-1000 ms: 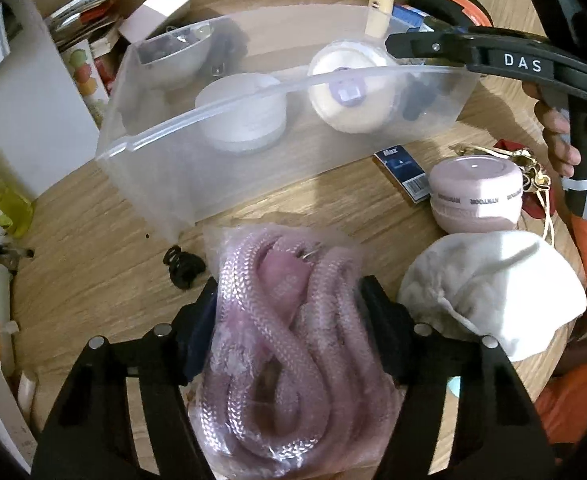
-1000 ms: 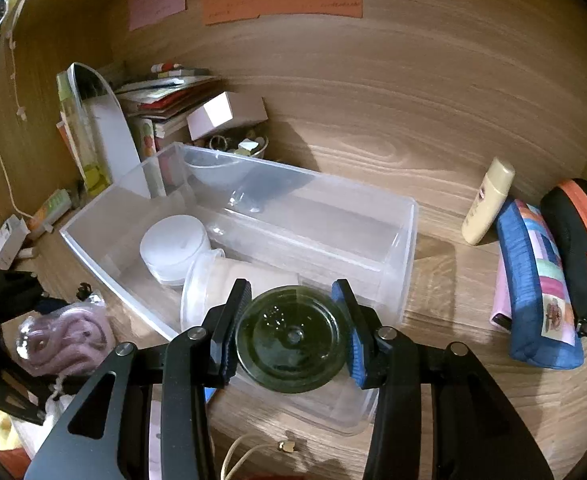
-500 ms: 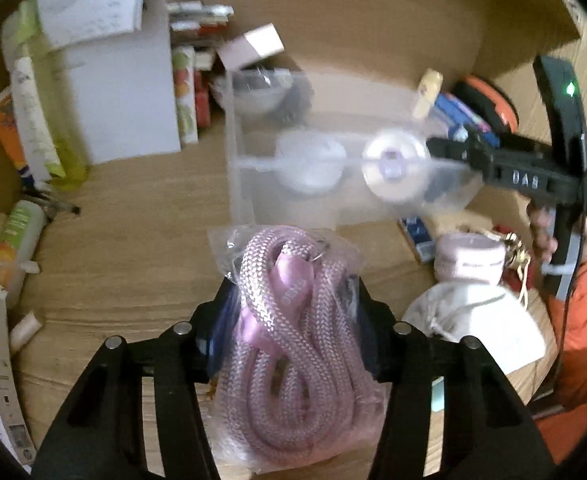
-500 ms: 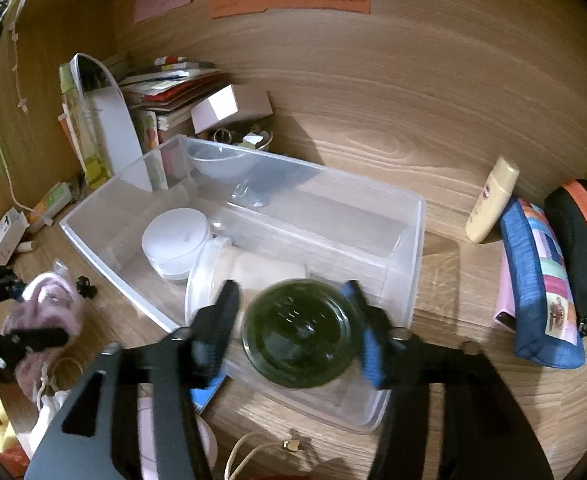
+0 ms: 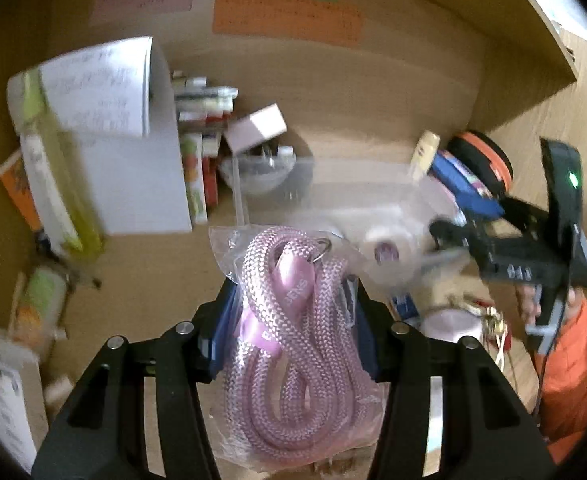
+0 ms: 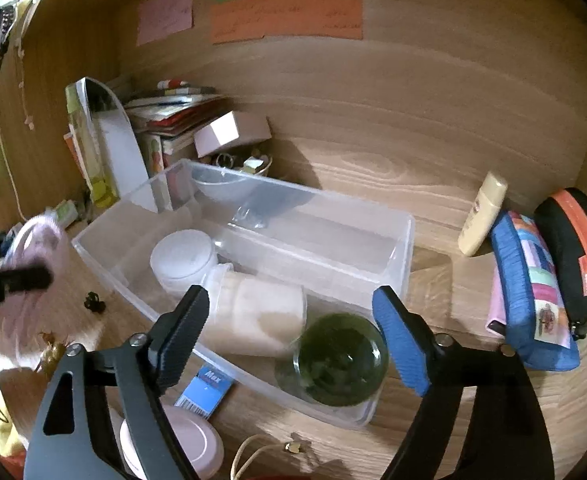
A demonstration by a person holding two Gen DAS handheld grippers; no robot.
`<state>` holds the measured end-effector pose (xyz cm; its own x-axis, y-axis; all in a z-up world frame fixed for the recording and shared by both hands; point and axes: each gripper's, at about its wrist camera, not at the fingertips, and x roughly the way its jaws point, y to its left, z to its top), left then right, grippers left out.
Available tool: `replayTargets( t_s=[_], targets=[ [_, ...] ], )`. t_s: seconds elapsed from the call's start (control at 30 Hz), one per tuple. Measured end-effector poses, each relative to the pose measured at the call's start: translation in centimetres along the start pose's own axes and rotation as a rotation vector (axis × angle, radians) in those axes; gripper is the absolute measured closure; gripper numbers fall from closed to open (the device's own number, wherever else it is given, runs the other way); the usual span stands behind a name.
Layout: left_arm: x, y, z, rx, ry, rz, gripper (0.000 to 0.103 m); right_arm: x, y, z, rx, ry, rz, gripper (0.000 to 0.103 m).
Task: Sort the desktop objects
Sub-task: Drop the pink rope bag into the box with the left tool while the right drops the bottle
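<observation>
Aloft over the wooden table (image 6: 433, 272), my left claw (image 5: 291, 320) is clenched on a clear bag of coiled pink rope (image 5: 293, 340), its blue pads pressing both sides of the plastic. My right claw (image 6: 289, 340) stands released, fingers spread wide above the near end of the clear plastic bin (image 6: 407, 240), gripping nothing. Below and between those fingers, a dark green glass jar (image 6: 339, 360) sits inside the bin at its near right corner. Beside it in the bin lie a pale cylindrical container (image 6: 253, 316) on its side and a white round tub (image 6: 183, 258). Outside the bin, near its front wall, are a small blue packet (image 6: 207, 390) and a pink round jar (image 6: 189, 440). To the right of the bin stand a cream bottle (image 6: 481, 214), a blue patchwork pouch (image 6: 529, 292) and a black-and-orange case (image 6: 577, 256), all close to the back wall. Coloured notes (image 6: 285, 14) are stuck on that wall, and books (image 6: 165, 108) are stacked in the left corner. From the left wrist camera the bin is blurred, and my right claw shows at the far right, held by a hand in an orange sleeve (image 5: 565, 352).
</observation>
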<state>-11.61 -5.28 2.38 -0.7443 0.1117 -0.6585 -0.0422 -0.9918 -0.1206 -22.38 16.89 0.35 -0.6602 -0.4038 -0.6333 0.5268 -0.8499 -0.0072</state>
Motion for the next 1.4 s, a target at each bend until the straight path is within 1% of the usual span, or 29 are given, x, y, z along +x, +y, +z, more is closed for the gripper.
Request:
replayTargets(
  t_s=[0.13, 0.3, 0.53, 0.6, 0.63, 0.7, 0.77, 0.87, 0.93, 1.13, 1.2, 1.27, 1.33, 1.4],
  targets=[
    [1.9, 0.2, 2.5, -0.001, 0.009, 0.002, 0.052, -0.7, -0.2, 0.2, 0.007, -0.025, 0.017, 0.021],
    [5.4, 0.1, 4.9, -0.004, 0.056, 0.006, 0.052, -1.2, 0.0, 0.3, -0.006, -0.030, 0.050, 0.020],
    [8.1, -1.6, 6.0, 0.065, 0.082, 0.015, 0.053, -3.0, 0.1, -0.6, 0.010, -0.029, 0.043, 0.020],
    [8.9, -1.8, 6.2, 0.068, 0.099, 0.009, 0.059, -3.6, 0.0, -1.3, 0.018, -0.027, 0.029, 0.020],
    [9.2, -1.8, 6.2, 0.068, 0.106, 0.010, 0.064, -3.9, 0.0, -1.6, 0.021, -0.025, 0.021, 0.020],
    [9.8, -2.0, 6.2, 0.070, 0.119, -0.004, 0.065, -4.4, -0.2, -2.5, 0.033, -0.011, 0.000, 0.020],
    [10.0, -2.2, 6.0, 0.077, 0.122, -0.002, 0.065, -4.8, -0.3, -3.6, 0.048, 0.008, -0.010, 0.020],
    [9.5, -2.4, 5.7, 0.088, 0.111, 0.001, 0.065, -5.1, -0.5, -4.8, 0.069, 0.031, -0.019, 0.020],
    [8.5, -2.4, 5.5, 0.089, 0.093, -0.005, 0.064, -5.3, -0.6, -5.6, 0.089, 0.053, -0.017, 0.020],
    [5.1, -2.4, 5.5, 0.103, 0.030, -0.020, 0.064, -5.6, -0.3, -6.7, 0.099, 0.078, -0.032, 0.020],
    [3.6, -2.2, 5.4, 0.099, 0.002, -0.028, 0.059, -5.9, 0.1, -7.0, 0.091, 0.078, -0.034, 0.020],
    [1.9, -1.8, 4.9, 0.101, -0.035, -0.028, 0.044, -6.3, 0.6, -7.3, 0.079, 0.075, -0.033, 0.020],
    [0.6, -1.3, 4.0, 0.109, -0.061, -0.013, 0.037, -6.5, 1.0, -7.6, 0.066, 0.080, -0.040, 0.020],
    [-0.4, -0.8, 2.8, 0.122, -0.060, 0.008, 0.036, -6.3, 1.5, -8.3, 0.051, 0.097, -0.052, 0.020]
  ],
)
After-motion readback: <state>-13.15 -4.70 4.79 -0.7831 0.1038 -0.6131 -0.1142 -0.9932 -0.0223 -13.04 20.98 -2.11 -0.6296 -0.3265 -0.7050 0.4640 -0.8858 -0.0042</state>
